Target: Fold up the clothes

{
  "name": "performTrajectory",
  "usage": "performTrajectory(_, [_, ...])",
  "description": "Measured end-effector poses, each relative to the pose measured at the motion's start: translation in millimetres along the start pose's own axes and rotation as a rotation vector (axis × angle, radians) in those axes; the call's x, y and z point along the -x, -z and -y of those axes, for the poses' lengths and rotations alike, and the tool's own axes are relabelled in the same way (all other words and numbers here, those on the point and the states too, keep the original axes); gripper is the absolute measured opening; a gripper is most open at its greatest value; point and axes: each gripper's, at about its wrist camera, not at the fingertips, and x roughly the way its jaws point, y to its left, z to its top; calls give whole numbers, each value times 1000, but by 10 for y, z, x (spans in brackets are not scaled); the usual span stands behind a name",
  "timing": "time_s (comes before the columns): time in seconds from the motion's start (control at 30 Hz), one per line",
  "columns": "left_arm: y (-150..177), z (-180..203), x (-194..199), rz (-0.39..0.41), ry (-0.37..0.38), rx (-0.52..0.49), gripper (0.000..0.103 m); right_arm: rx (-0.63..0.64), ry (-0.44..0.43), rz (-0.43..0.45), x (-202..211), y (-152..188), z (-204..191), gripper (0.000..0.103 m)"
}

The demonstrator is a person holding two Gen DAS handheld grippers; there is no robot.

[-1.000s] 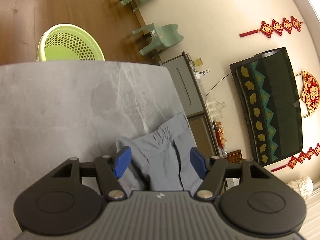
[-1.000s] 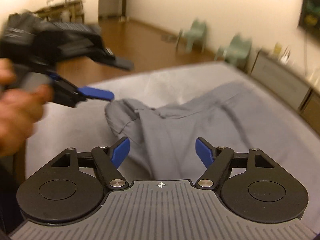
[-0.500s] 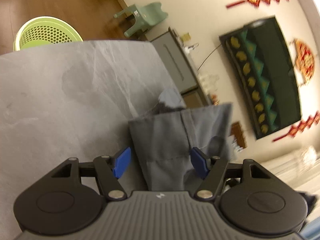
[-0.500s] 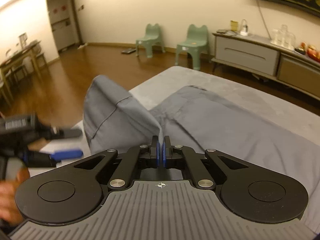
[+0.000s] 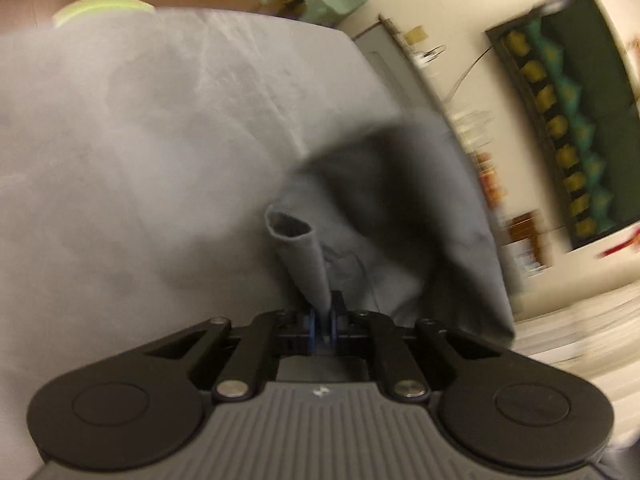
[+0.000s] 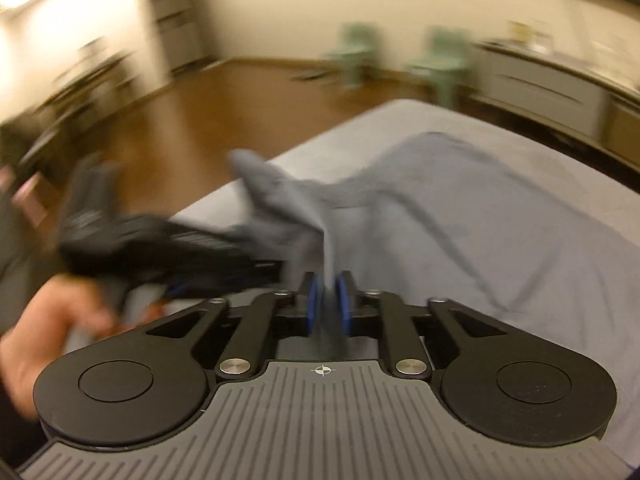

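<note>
Grey-blue cloth, the garment (image 6: 460,216), lies mostly spread on the grey surface (image 5: 140,140), with its near edge lifted off it. From the earlier frames it reads as a pair of shorts with an elastic waist; in the current ones it is too blurred for us to confirm.

Change noted, left side: half a second ago the left hand-held gripper (image 5: 322,322) stood wide, blue pads either side of the cloth. Now its pads are pinched together on a rolled tongue of the garment's edge, which rises straight out of the pinch.

Right side: the right hand-held gripper (image 6: 329,306) was already clamped on a fold half a second ago. It holds the cloth between its pads now too, though a narrow gap shows either side of the fabric, so we judge the grip looser than before. We cannot tell if it is letting go.

Seen from the right wrist, the left hand-held gripper sits just left of the garment's raised edge, with the person's hand (image 6: 52,328) behind it.

Both views are heavily smeared, so both grippers are moving fast.

Reading for the task: one edge of the garment is now held at two points, just beside each other. We judge this fits a lift-and-carry of that edge over the rest of the garment. No finished fold is visible.

Beyond the surface: a green basket (image 5: 102,10) past its far edge, green chairs (image 6: 444,60) by the wall.
</note>
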Motion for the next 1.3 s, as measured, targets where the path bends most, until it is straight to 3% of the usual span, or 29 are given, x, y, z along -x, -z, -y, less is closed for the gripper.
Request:
performTrajectory(0.1, [16, 37, 42, 20, -33, -31, 6, 36, -68, 30, 49, -60, -80, 39])
performTrajectory(0.2, [13, -17, 69, 19, -6, -1, 6, -19, -24, 63, -52, -259, -33, 41])
performTrajectory(0.27, [12, -53, 86, 19, 11, 18, 6, 17, 0, 50, -193, -372, -111, 44])
performTrajectory(0.33, [4, -107, 137, 27, 27, 39, 6, 75, 16, 59, -266, -448, -242, 40])
performTrajectory(0.43, [-22, -237, 207, 31, 43, 104, 6, 202, 20, 173, -93, -439, -559, 38])
performTrajectory(0.47, [-26, -275, 222, 31, 47, 125, 6, 227, -18, 187, -35, -406, -647, 38])
performTrajectory(0.53, [-22, -315, 252, 40, 43, 150, 6, 239, -101, 126, -57, -276, -761, 26])
performTrajectory(0.57, [-18, -332, 268, 45, 40, 161, 6, 241, -94, 80, -159, -207, -771, 21])
performTrajectory(0.6, [-4, -328, 285, 52, 35, 164, 6, 238, -68, 36, -278, -142, -757, 4])
performTrajectory(0.67, [19, -317, 299, 59, 17, 163, 6, 175, 32, -36, -482, -52, -572, 11])
performTrajectory(0.8, [36, -291, 282, 55, -1, 151, 6, 48, 232, -168, -791, 143, -145, 2])
performTrajectory(0.93, [51, -247, 378, 74, 24, 128, 6, 137, 290, -165, -825, 273, -172, 1])
performTrajectory(1.03, [101, -78, 587, 171, 30, 24, 7, 268, 383, -159, -827, 341, -272, 2])
performTrajectory(1.17, [145, 11, 649, 210, -7, -12, 7, 349, 390, -152, -893, 450, -315, 5])
performTrajectory(1.3, [178, 42, 716, 242, -51, -22, 7, 403, 336, -131, -853, 446, -327, 10])
